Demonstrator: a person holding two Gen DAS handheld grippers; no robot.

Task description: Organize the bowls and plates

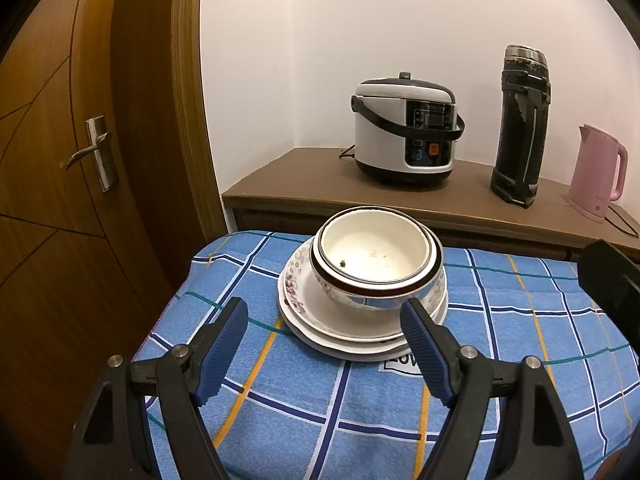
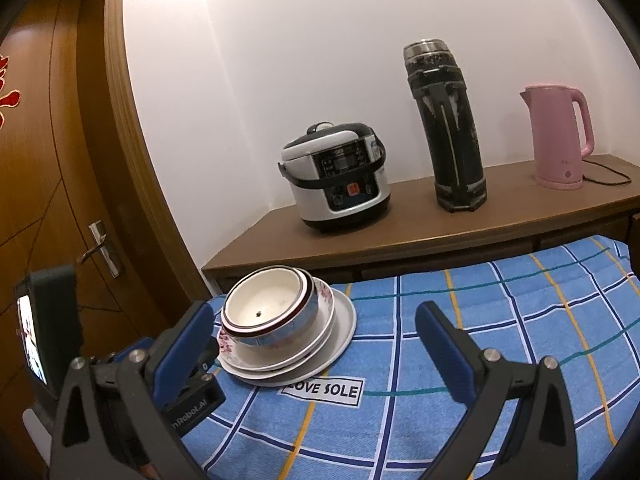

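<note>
Tablecloth (image 1: 500,320): blue, grid of white, navy, orange and teal lines; white label, dark lettering.
Plates (image 1: 320,320): white, upper one with reddish floral rim print.
Bowls (image 1: 376,256): cream inside, dark brown rim band, floral exterior.
Rice cooker (image 1: 404,128): white, black panel, orange button.
Thermos (image 1: 520,128): black, worn, silver top.
Kettle (image 1: 598,172): pink.
Gripper pads (image 1: 224,344): blue.

Light: warm, dim, indoor | glare: bright patch seen on wall (image 2: 192,8) at upper left | shadows: soft | edges: strongly bent by fisheye, dark corners | focus: sharp throughout
</note>
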